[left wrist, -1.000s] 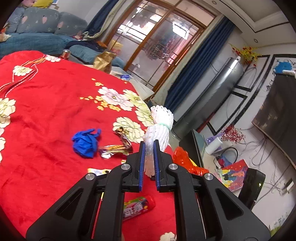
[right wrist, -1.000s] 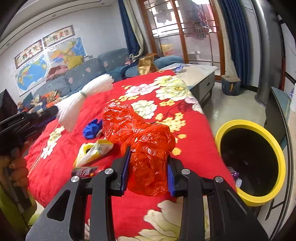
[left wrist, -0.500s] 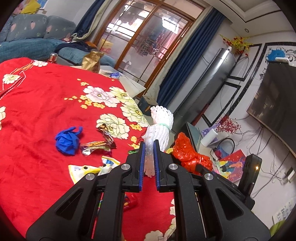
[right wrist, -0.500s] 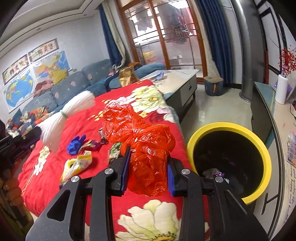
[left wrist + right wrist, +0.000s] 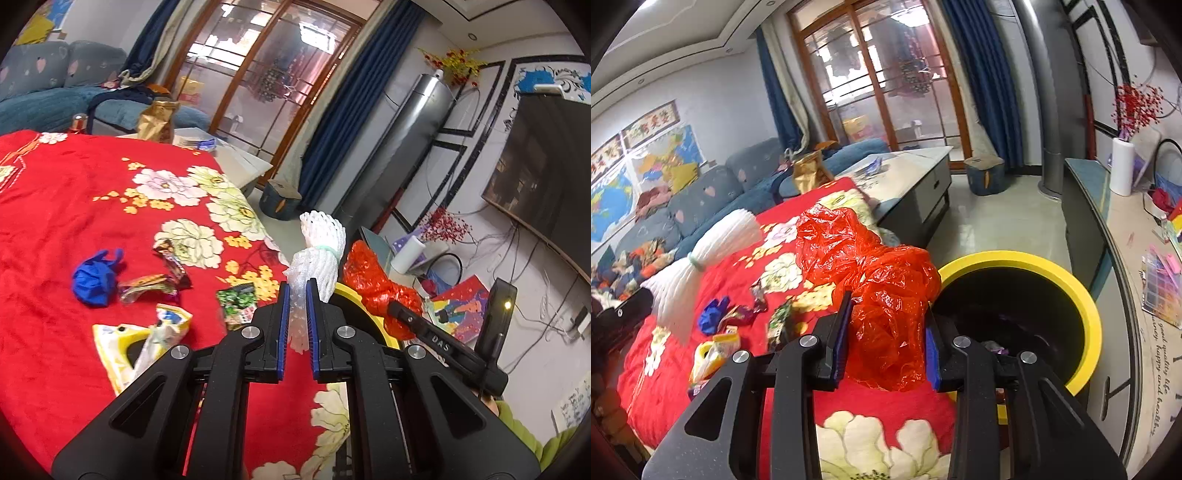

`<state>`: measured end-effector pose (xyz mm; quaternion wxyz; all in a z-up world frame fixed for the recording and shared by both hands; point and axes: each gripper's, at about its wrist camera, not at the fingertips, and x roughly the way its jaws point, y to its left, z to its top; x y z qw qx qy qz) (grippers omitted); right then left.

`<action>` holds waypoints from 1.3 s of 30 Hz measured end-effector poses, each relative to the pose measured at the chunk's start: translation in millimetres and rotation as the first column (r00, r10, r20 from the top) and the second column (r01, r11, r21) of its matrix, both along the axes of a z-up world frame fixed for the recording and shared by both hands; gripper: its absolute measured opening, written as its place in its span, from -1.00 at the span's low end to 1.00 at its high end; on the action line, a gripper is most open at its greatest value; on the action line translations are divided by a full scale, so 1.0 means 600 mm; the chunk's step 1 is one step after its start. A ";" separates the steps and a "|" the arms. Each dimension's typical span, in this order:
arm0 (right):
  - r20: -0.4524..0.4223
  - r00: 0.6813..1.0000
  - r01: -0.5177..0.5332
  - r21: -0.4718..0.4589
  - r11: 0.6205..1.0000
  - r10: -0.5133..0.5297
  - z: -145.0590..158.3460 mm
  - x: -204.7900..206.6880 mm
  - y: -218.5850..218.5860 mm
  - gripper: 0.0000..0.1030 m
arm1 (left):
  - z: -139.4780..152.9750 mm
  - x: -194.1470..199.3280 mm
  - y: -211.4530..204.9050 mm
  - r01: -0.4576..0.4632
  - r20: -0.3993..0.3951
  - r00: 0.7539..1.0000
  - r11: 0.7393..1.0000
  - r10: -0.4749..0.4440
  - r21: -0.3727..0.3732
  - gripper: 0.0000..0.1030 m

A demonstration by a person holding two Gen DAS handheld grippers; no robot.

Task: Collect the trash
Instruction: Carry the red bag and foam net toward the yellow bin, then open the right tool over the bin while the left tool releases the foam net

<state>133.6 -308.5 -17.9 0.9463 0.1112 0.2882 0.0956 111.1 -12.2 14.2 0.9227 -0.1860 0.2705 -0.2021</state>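
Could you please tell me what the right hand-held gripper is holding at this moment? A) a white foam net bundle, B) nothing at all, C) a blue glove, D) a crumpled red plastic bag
D: in the right wrist view the right hand-held gripper is clamped on the crumpled red plastic bag, just beside the yellow-rimmed bin; the white foam net bundle is in the left hand-held gripper.

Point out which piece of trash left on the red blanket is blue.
The crumpled blue glove, lying farthest left of the scattered pieces. The wrappers beside it are multicoloured, and the torn packet is yellow and white.
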 end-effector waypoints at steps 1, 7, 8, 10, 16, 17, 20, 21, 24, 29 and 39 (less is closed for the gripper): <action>0.000 1.000 0.008 0.002 1.000 -0.008 0.000 0.000 -0.003 -0.39 | 0.000 0.000 -0.005 0.006 0.001 1.000 1.000 -0.006 0.004 -0.90; 0.000 0.998 0.066 0.023 0.998 -0.066 -0.006 0.006 -0.031 -0.39 | -0.003 0.003 -0.037 0.040 -0.002 0.999 0.999 -0.040 0.023 -0.90; -0.001 0.997 0.075 0.026 0.997 -0.075 -0.008 0.007 -0.036 -0.39 | -0.004 0.004 -0.041 0.045 -0.002 0.999 0.999 -0.045 0.027 -0.90; -0.001 0.996 0.092 0.031 0.995 -0.092 -0.009 0.009 -0.046 -0.39 | -0.007 0.006 -0.050 0.057 -0.006 0.998 0.998 -0.057 0.032 -0.90; -0.006 0.990 0.140 0.045 0.989 -0.140 -0.015 0.010 -0.080 -0.39 | -0.013 0.011 -0.080 0.091 -0.012 0.996 0.994 -0.091 0.059 -0.90; -0.008 0.989 0.151 0.049 0.987 -0.151 -0.018 0.010 -0.088 -0.39 | -0.015 0.012 -0.087 0.100 -0.014 0.995 0.993 -0.099 0.065 -0.90; -0.012 0.984 0.177 0.054 0.983 -0.177 -0.023 0.011 -0.103 -0.39 | -0.019 0.013 -0.104 0.119 -0.017 0.993 0.990 -0.118 0.076 -0.90; -0.013 0.982 0.188 0.056 0.981 -0.187 -0.025 0.010 -0.109 -0.39 | -0.020 0.015 -0.111 0.129 -0.019 0.992 0.988 -0.127 0.082 -0.90; -0.023 0.976 0.216 0.064 0.974 -0.215 -0.031 0.010 -0.125 -0.39 | -0.027 0.017 -0.133 0.155 -0.028 0.988 0.983 -0.153 0.094 -0.90; -0.038 0.967 0.254 0.077 0.964 -0.252 -0.044 0.007 -0.154 -0.39 | -0.037 0.023 -0.162 0.190 -0.042 0.982 0.976 -0.186 0.110 -0.90; -0.076 0.946 0.321 0.084 0.943 -0.315 -0.067 0.006 -0.191 -0.39 | -0.066 0.034 -0.225 0.262 -0.077 0.964 0.952 -0.253 0.159 -0.90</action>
